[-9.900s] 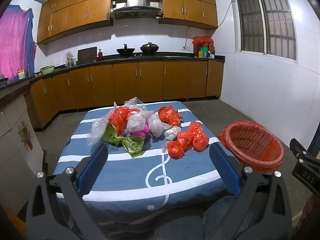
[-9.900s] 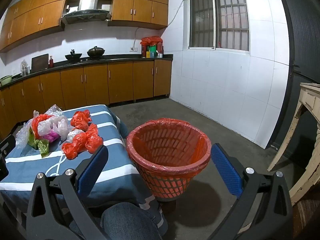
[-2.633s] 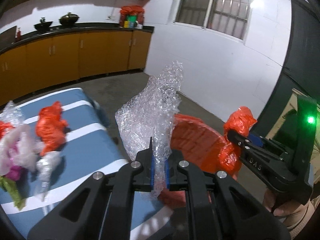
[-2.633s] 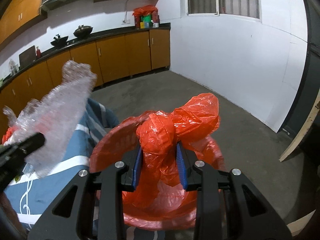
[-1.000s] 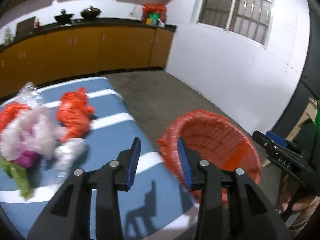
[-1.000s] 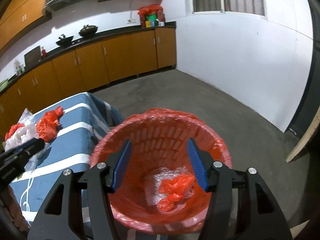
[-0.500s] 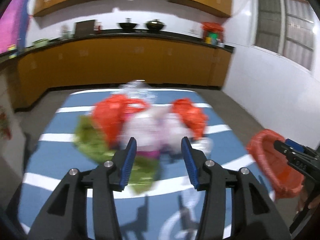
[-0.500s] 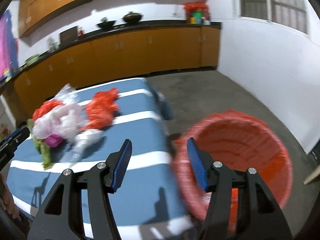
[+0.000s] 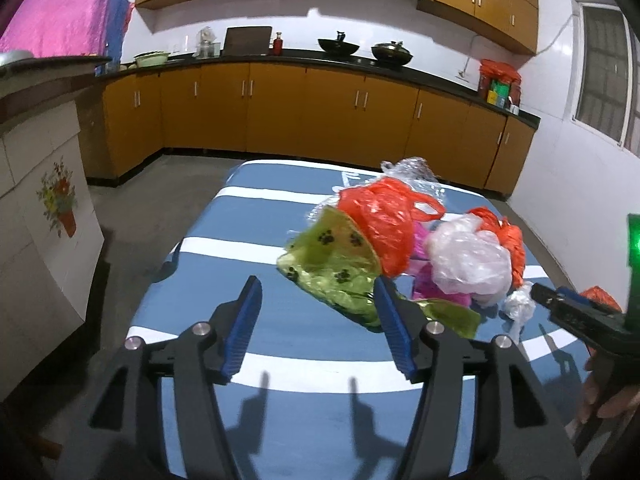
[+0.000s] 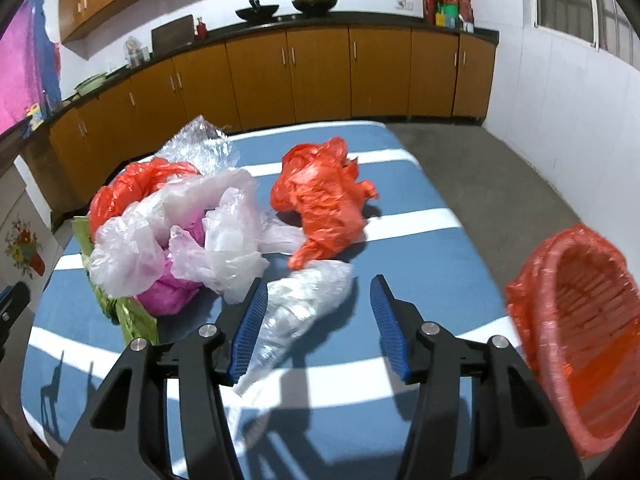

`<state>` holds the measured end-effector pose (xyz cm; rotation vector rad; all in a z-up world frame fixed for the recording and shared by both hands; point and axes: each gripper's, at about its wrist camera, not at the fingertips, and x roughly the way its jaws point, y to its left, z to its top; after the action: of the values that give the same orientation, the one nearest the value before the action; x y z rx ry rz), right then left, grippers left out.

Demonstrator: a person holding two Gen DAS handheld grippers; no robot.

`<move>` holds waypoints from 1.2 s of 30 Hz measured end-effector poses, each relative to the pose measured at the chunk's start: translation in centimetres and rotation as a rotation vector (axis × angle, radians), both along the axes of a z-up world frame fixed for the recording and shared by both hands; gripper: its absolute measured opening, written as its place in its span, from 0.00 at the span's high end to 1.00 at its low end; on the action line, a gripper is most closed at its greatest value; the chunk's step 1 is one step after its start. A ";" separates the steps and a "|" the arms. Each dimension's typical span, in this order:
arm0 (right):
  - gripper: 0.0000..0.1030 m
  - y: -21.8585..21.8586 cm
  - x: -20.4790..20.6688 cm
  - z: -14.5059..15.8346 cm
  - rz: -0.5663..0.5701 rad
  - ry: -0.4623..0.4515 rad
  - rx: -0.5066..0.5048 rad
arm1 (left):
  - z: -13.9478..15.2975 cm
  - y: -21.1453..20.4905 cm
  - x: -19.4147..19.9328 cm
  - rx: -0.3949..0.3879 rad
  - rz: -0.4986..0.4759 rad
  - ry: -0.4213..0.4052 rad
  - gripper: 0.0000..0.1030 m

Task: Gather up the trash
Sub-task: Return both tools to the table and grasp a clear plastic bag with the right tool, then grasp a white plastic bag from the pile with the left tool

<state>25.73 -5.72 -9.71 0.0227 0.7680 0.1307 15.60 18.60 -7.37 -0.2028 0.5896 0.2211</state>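
- Trash pile (image 10: 192, 232) sits mid-table (image 9: 256, 264); clear bag (image 10: 304, 304) lies nearest, between your right gripper (image 10: 316, 324) pads, untouched.
- Right jaws half open, empty. Close too high and you'll pinch air.
- Left gripper (image 9: 318, 326) empty, jaws just opening; green wrapper (image 9: 336, 272) is tangled under the red bag (image 9: 380, 224), so you may drag both.
- Bin (image 10: 580, 336) is off the table edge: loose film can slip out en route.

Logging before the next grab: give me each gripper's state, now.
left gripper: open, empty, jaws just opening, above the green bag.
right gripper: open, nothing gripped, clear bag between the jaws.
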 end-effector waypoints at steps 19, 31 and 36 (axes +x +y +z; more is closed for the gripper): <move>0.75 -2.3 0.9 -2.8 -0.050 0.106 -0.028 | 0.5 -3.8 2.9 -0.045 -0.112 -0.016 0.39; 0.77 -5.5 -1.6 -1.9 -0.057 0.088 -0.009 | 0.8 -9.2 7.5 -0.026 -0.201 0.020 0.39; 0.77 -5.9 -1.4 -1.4 -0.050 0.087 0.002 | -0.2 -10.5 9.0 0.025 -0.190 0.072 0.39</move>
<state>24.30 -11.58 -11.12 0.0494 0.8535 0.0834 24.59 8.13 -7.59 -0.1141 0.6735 0.0515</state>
